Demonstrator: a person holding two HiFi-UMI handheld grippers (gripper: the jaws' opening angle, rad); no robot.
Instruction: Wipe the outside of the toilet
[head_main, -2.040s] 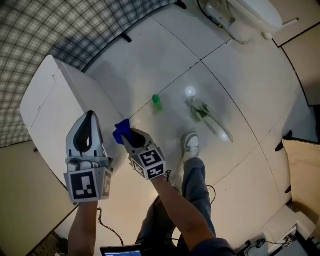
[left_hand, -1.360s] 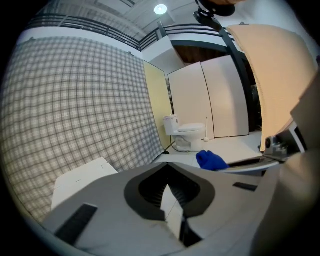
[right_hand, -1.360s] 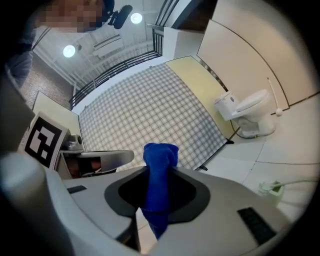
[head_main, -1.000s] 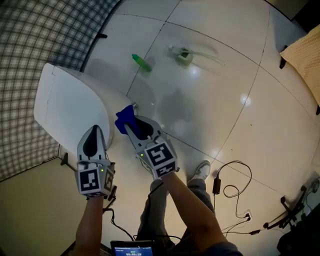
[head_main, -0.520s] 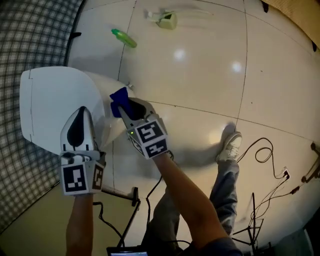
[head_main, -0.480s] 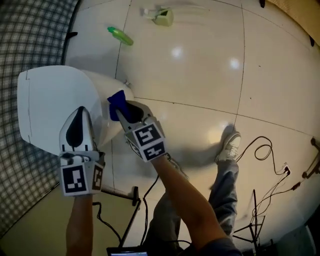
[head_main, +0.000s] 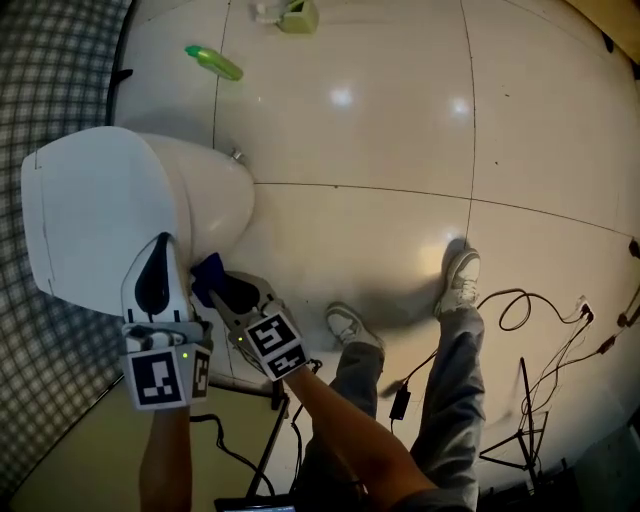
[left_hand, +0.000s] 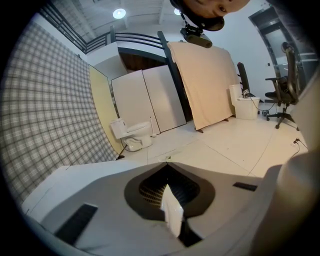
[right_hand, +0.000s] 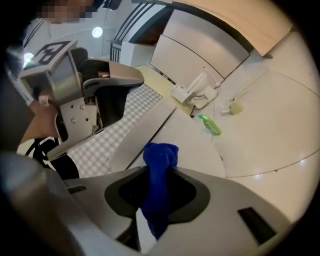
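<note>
head view: the blue cloth (head_main: 204, 269) shows only as a small fold beyond the right hand-held gripper (head_main: 218, 288), whose body covers the rest, so contact between cloth and toilet (head_main: 100, 215) cannot be confirmed; the toilet's foot is hidden beneath its bowl. a pale green item (head_main: 290, 15) on the floor (head_main: 400, 130) is cut off by the top edge, and print on the green bottle (head_main: 212, 62) is too small to read. right gripper view: the cloth's lower end passes down between the jaws, out of sight.
</note>
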